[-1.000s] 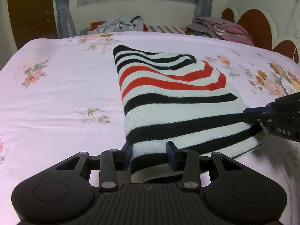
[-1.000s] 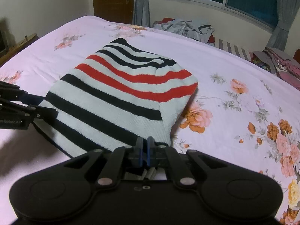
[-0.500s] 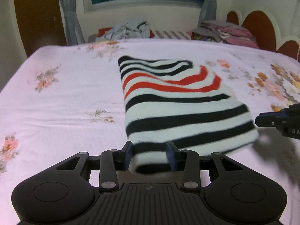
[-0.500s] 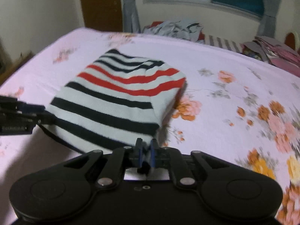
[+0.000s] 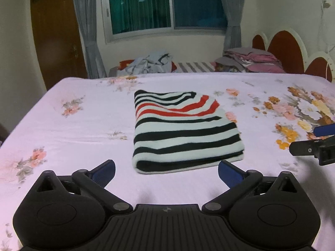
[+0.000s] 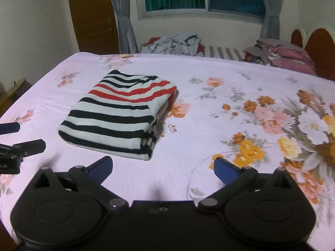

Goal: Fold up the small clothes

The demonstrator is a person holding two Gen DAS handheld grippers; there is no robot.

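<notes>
A small striped knit garment (image 5: 184, 131) in white, black and red lies folded into a thick rectangle on the pink floral bedsheet (image 5: 79, 129). My left gripper (image 5: 166, 171) hangs back from its near edge, jaws opening wide, nothing between them. In the right wrist view the same garment (image 6: 119, 117) sits ahead and to the left. My right gripper (image 6: 163, 167) is apart from it over bare sheet, jaws opening wide and holding nothing. Each gripper's fingers show at the side edge of the other's view.
A heap of grey and light clothes (image 5: 148, 64) lies beyond the bed's far edge, with a stack of pink and grey folded fabric (image 5: 251, 60) at the far right by the red headboard (image 5: 282, 48). A wooden door (image 6: 92, 14) and a curtained window (image 5: 165, 4) stand behind.
Both grippers let go of the garment's near edge and opened wide. Both drew back and rose, so the folded garment now lies flat and farther away.
</notes>
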